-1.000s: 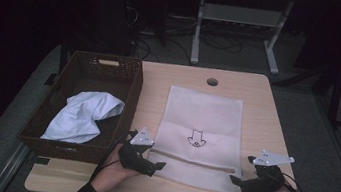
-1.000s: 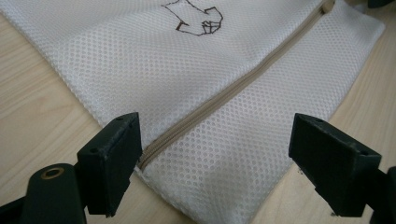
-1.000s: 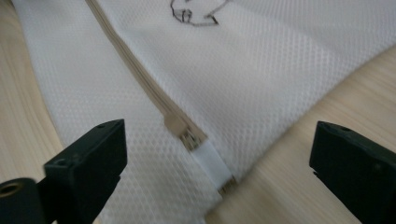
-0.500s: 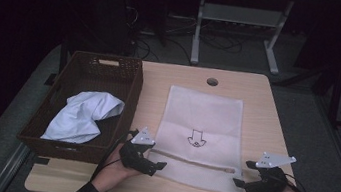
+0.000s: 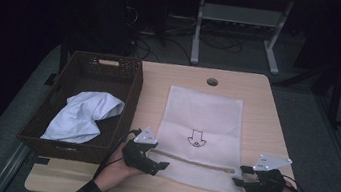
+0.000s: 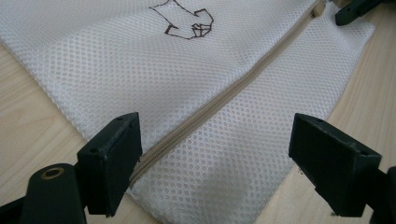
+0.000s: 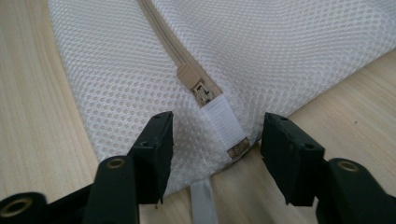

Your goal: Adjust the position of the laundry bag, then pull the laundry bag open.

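High view | wicker basket (image 5: 130, 78) | holds white cloth (image 5: 82, 116)

The right gripper (image 7: 215, 135) has just been closing its fingers. The mesh bag's (image 7: 289, 51) white tab (image 7: 224, 119) lies between them, not yet pinched.

No words, brand names or numbers can be read anywhere. The one sign is a small dark outline drawing, shaped like a downward arrow, on the white mesh bag (image 5: 200, 135); in the left gripper view it sits at 12 o'clock (image 6: 187, 23).
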### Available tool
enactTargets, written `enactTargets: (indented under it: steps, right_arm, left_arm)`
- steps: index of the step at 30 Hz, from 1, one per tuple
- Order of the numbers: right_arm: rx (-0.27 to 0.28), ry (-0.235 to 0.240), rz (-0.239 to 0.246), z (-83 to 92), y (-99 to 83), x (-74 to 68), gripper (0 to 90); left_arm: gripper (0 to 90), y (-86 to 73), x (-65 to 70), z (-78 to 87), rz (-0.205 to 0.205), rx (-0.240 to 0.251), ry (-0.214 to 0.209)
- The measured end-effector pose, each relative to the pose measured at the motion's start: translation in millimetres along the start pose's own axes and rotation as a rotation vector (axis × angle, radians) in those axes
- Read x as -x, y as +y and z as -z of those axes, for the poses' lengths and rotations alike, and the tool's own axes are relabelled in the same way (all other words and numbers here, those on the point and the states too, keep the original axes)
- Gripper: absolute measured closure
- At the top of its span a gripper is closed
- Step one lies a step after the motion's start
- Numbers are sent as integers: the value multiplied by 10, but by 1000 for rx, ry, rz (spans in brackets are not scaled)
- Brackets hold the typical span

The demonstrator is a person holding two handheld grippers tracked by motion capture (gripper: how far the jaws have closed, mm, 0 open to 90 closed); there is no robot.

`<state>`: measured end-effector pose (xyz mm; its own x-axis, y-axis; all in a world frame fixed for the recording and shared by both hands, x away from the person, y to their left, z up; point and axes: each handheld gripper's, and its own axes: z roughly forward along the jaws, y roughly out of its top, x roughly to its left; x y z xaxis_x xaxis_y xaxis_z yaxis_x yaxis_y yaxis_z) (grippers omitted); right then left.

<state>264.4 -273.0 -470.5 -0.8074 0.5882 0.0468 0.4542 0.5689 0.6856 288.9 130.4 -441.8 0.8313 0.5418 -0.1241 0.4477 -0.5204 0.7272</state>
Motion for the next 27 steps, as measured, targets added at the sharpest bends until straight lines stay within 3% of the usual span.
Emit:
enactTargets:
  steps: [6, 11, 19, 23, 27]
  right_arm:
    - [-4, -3, 4, -8, 4, -16, 542]
    - [-7, 19, -10, -23, 35, -22, 742]
    - [-11, 45, -29, -36, 59, -14, 796]
    - [13, 69, -45, -34, 93, -18, 801]
    - [13, 62, -37, -36, 126, -49, 801]
  left_arm:
    - [169, 0, 3, -2, -1, 0, 0]
    - [158, 0, -6, -6, 18, -8, -5]
    - [133, 17, 12, -4, 0, -8, -13]
    - [134, 39, 16, -21, 8, -15, -50]
    - [134, 61, 30, -31, 5, -2, -67]
